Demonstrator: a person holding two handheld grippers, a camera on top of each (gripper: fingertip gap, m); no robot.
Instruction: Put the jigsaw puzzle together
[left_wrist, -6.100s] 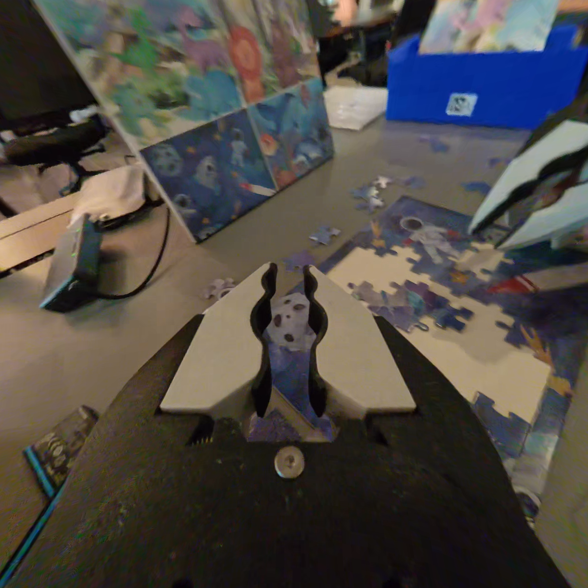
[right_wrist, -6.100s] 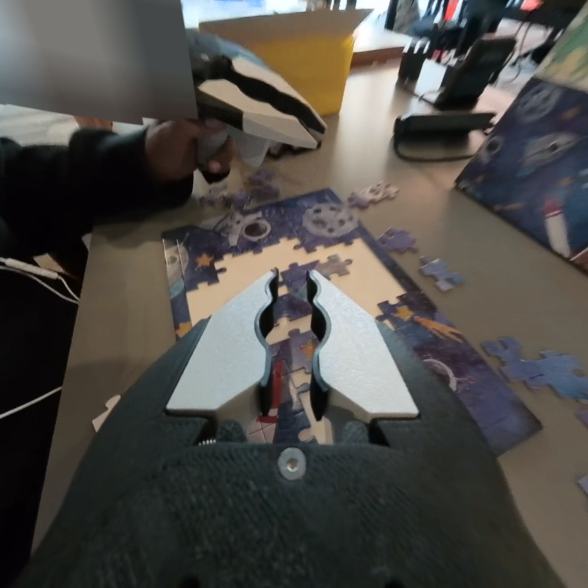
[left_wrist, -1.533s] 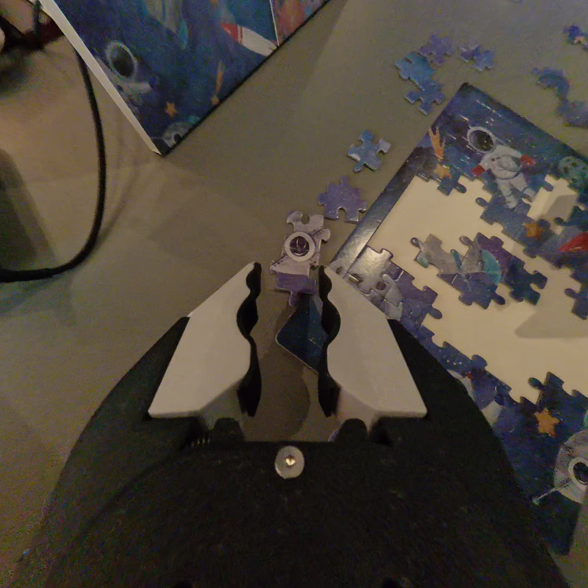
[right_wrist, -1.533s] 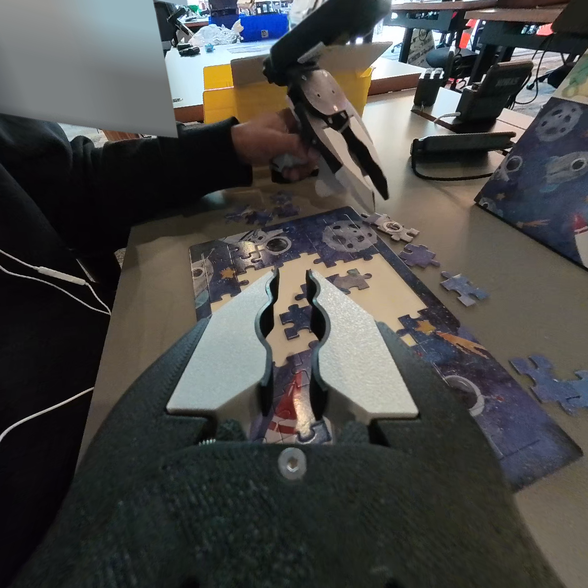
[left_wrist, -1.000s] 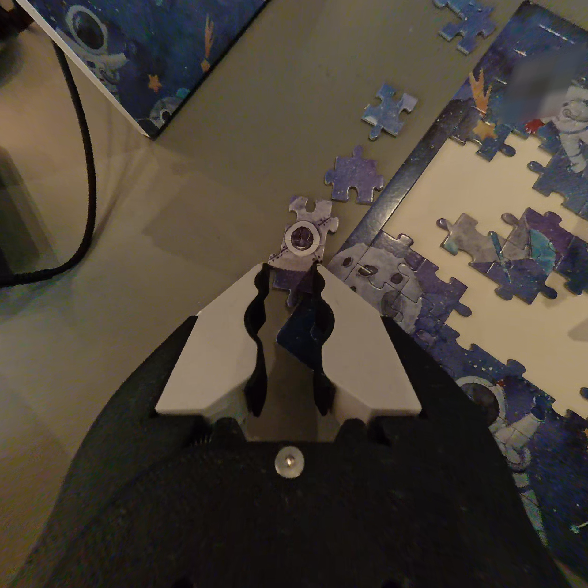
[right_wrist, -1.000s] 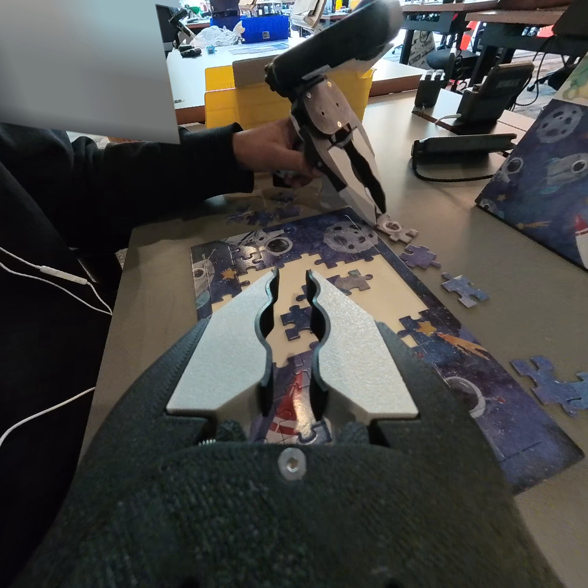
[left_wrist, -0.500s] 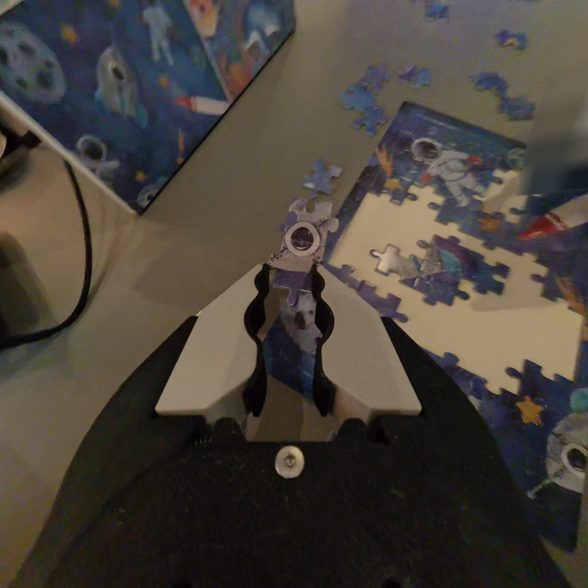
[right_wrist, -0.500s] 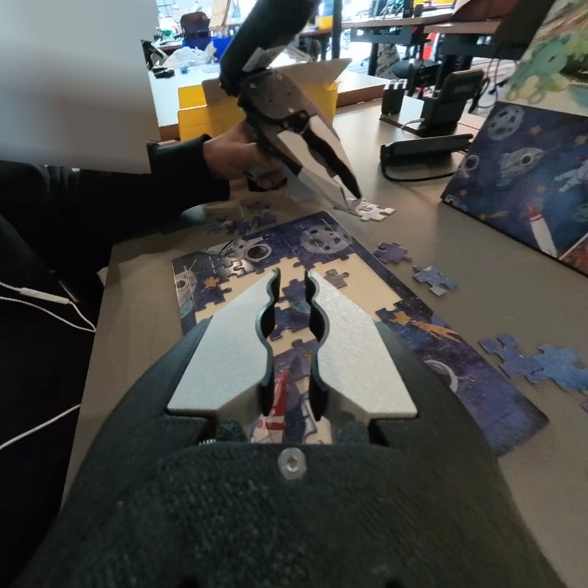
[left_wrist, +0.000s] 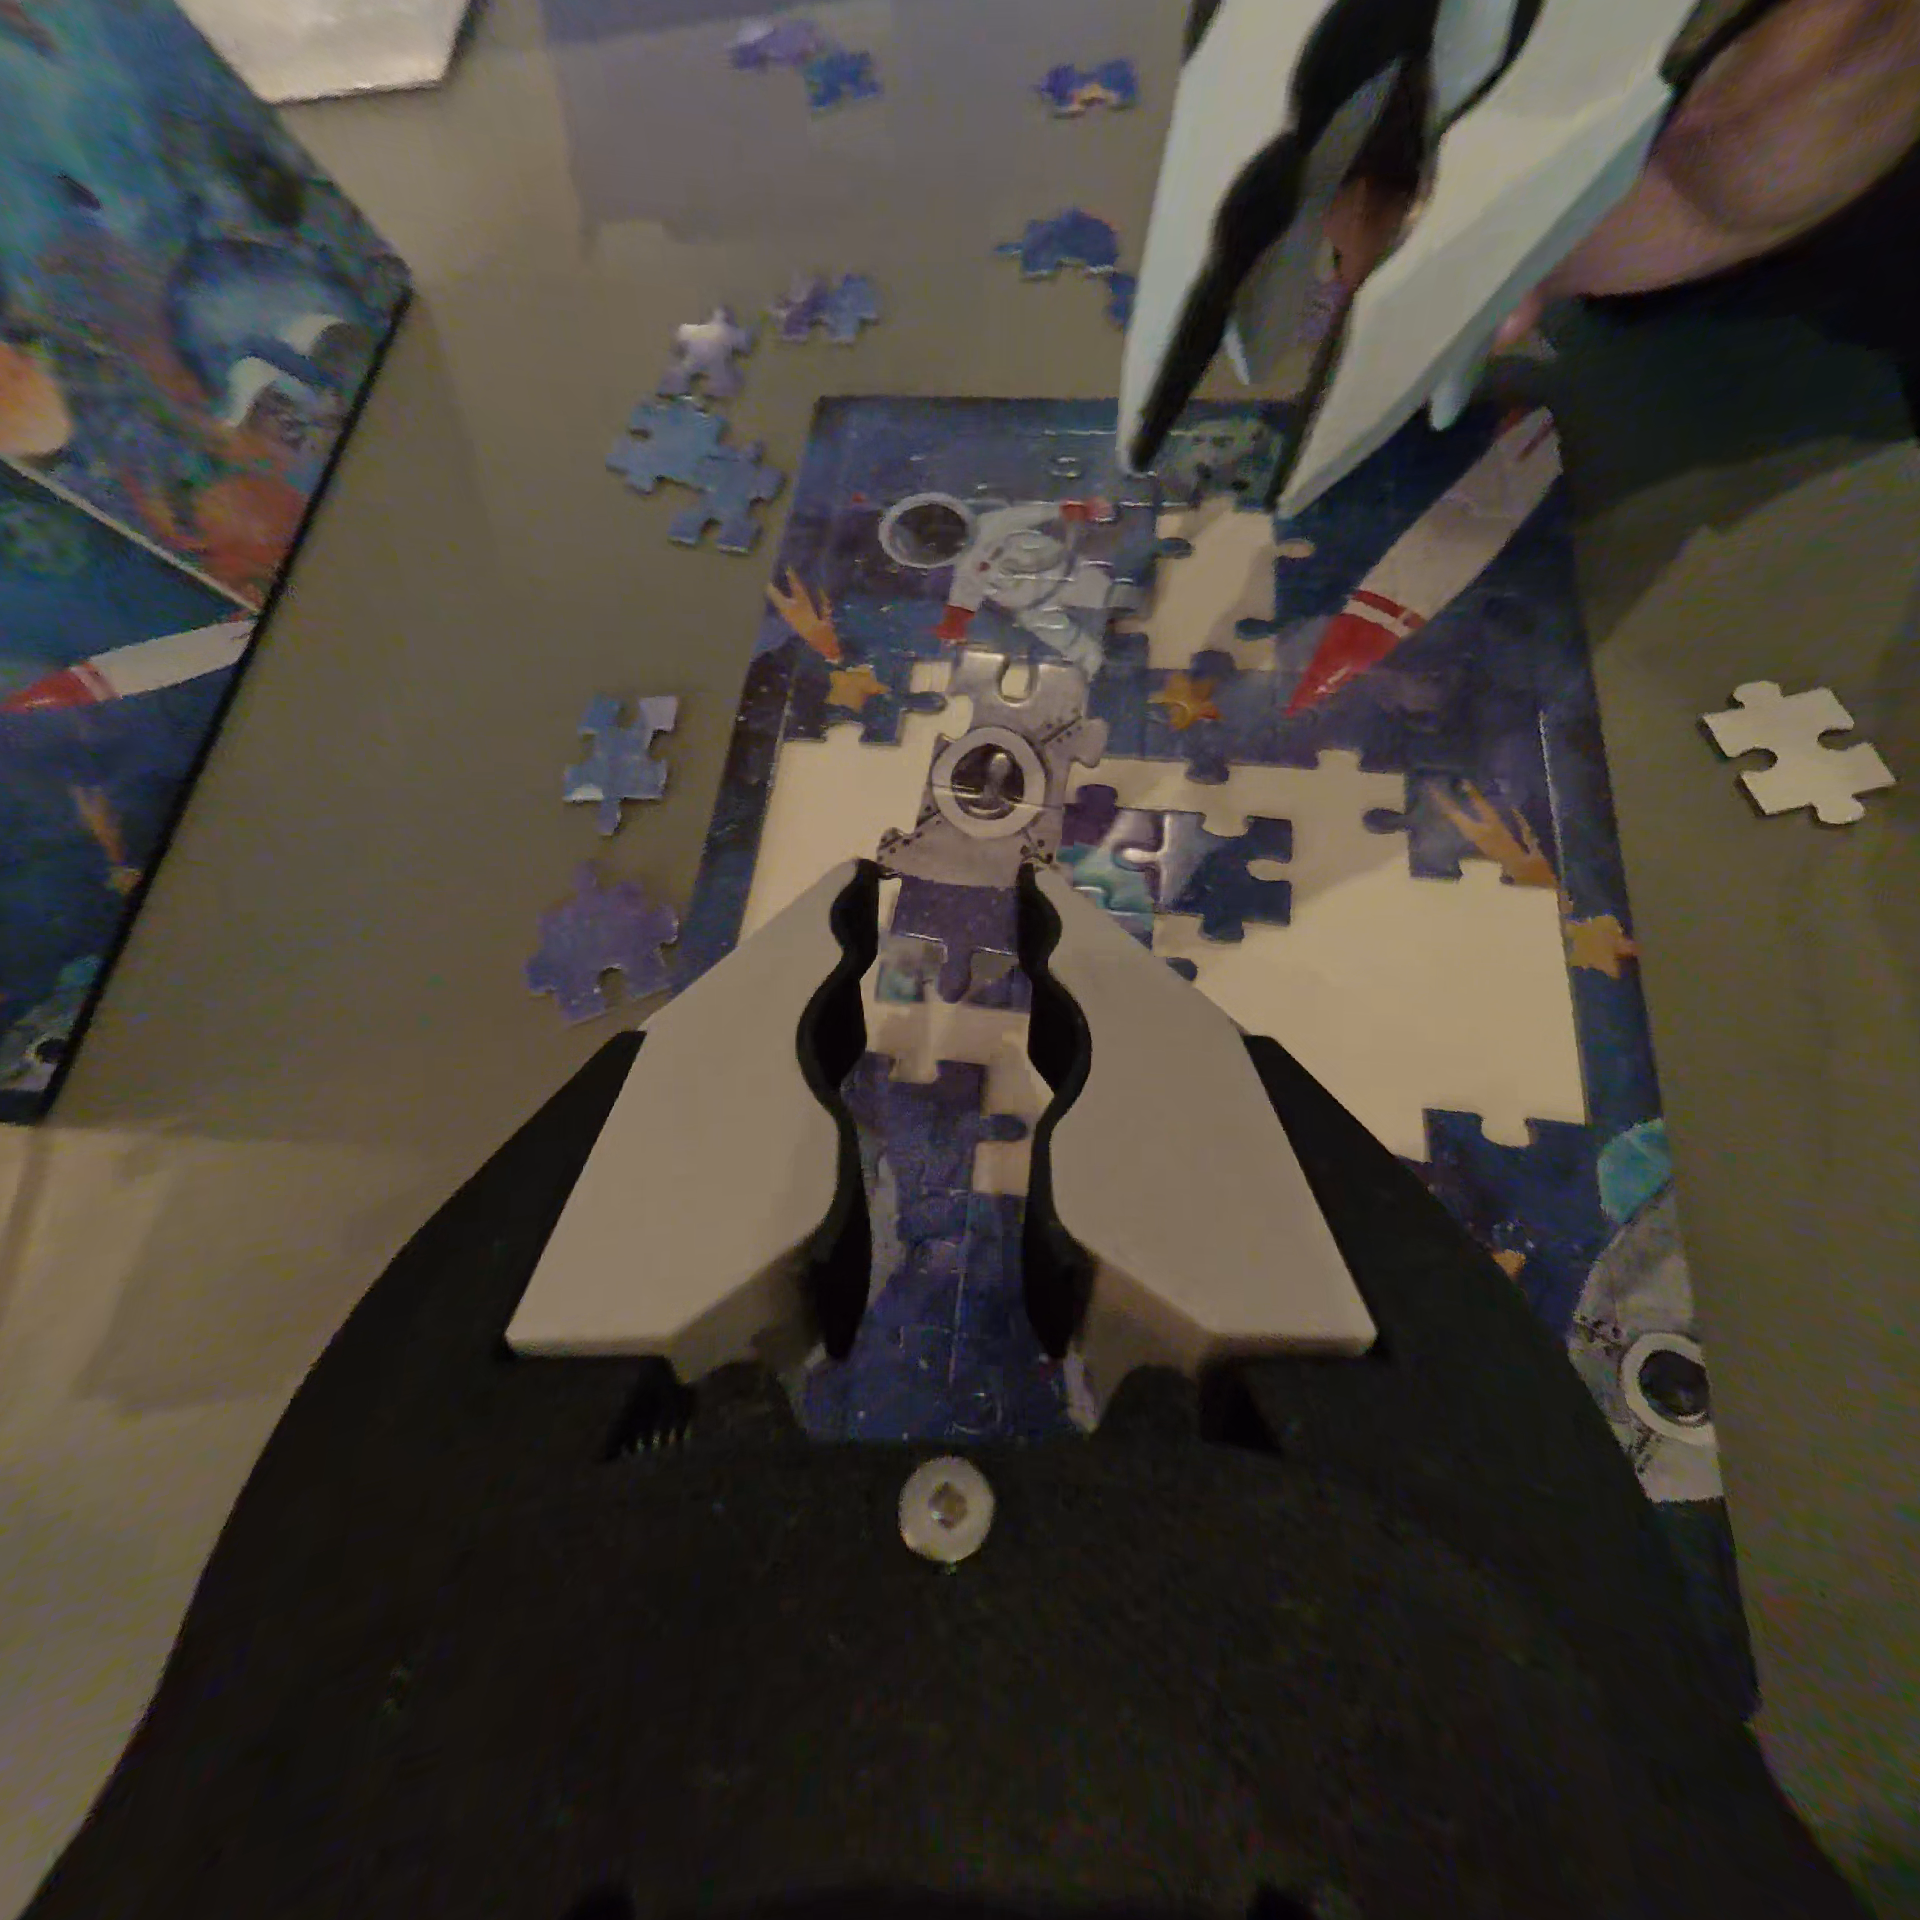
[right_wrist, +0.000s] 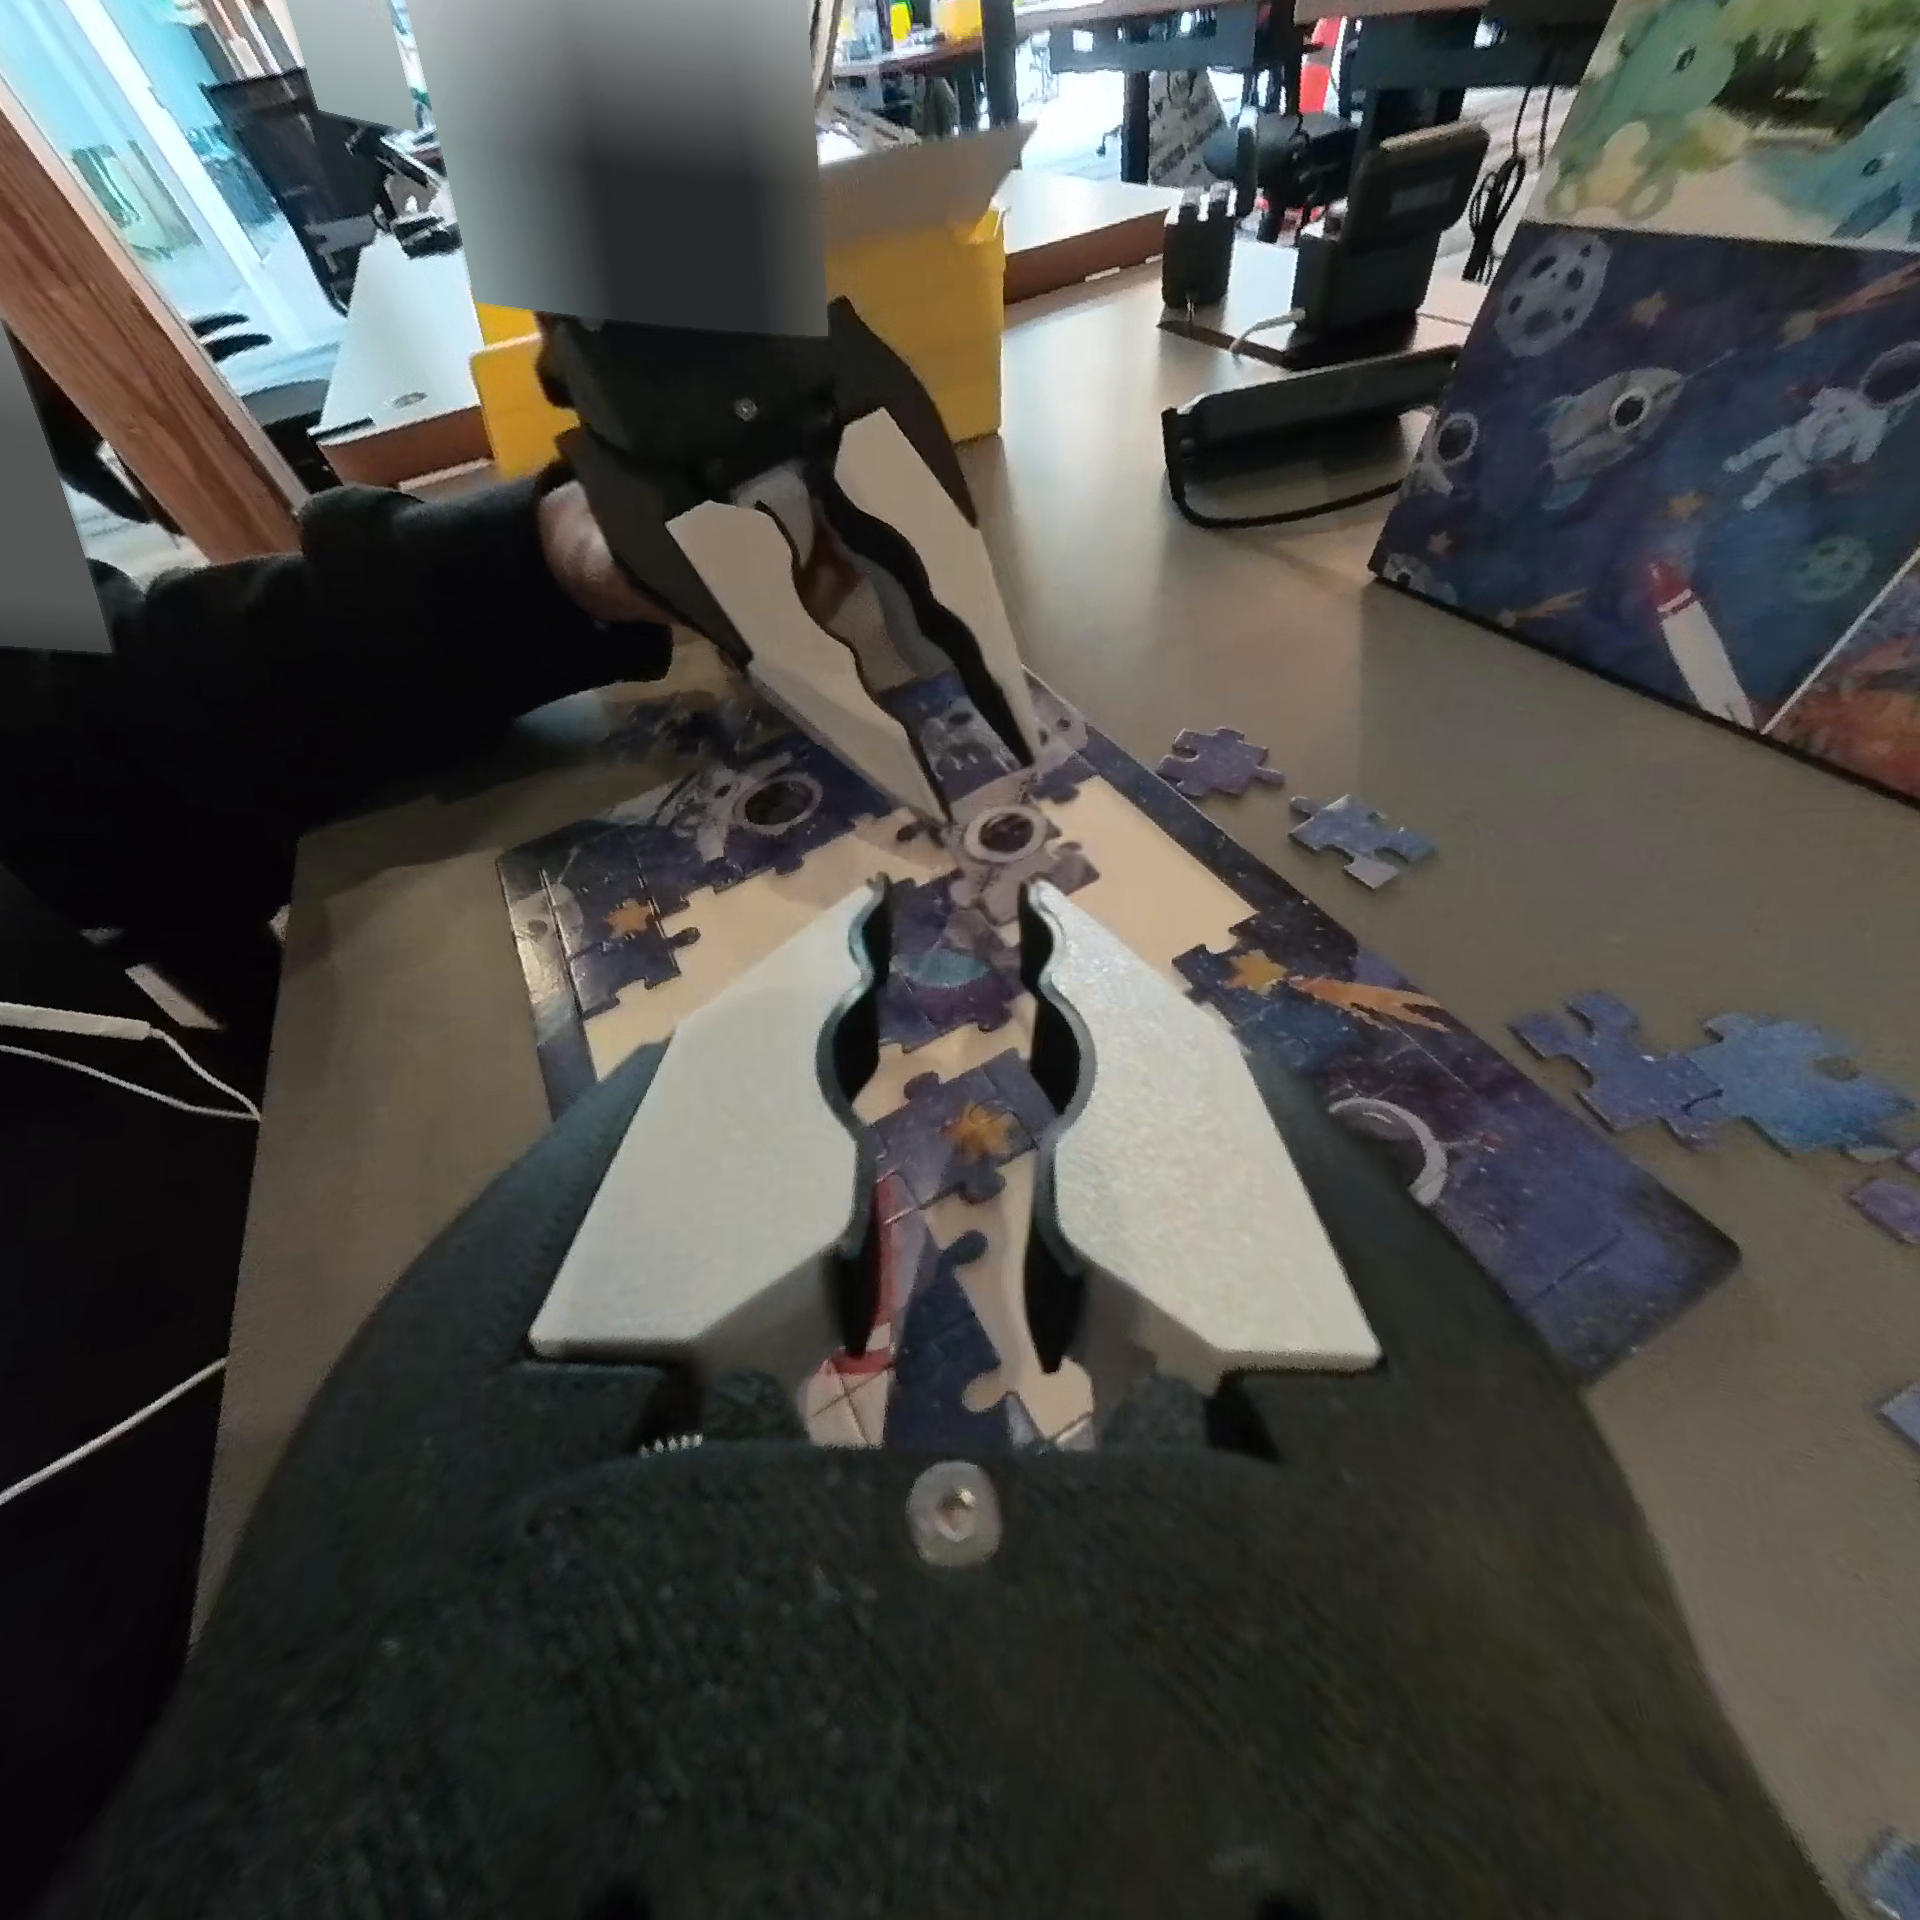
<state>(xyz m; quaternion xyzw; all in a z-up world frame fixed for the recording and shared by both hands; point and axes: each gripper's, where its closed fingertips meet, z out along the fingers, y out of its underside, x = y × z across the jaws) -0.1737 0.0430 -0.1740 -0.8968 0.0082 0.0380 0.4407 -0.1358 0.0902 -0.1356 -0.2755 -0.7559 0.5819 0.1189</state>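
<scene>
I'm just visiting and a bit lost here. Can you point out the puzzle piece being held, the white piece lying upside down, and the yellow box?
held puzzle piece (left_wrist: 987, 795), left wrist view, on its round porthole.
upside-down white piece (left_wrist: 1797, 750), left wrist view, on its blank middle.
yellow box (right_wrist: 935, 301), right wrist view, on its front wall.

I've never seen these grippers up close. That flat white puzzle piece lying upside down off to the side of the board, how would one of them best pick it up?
The white face-down piece lies flat on the table, apart from the puzzle board. Probably best: come from straight above, fingers either side of its narrowest waist, pinching opposite edges between the tabs. It offers only thin edges, so sliding one edge up first may help.
</scene>
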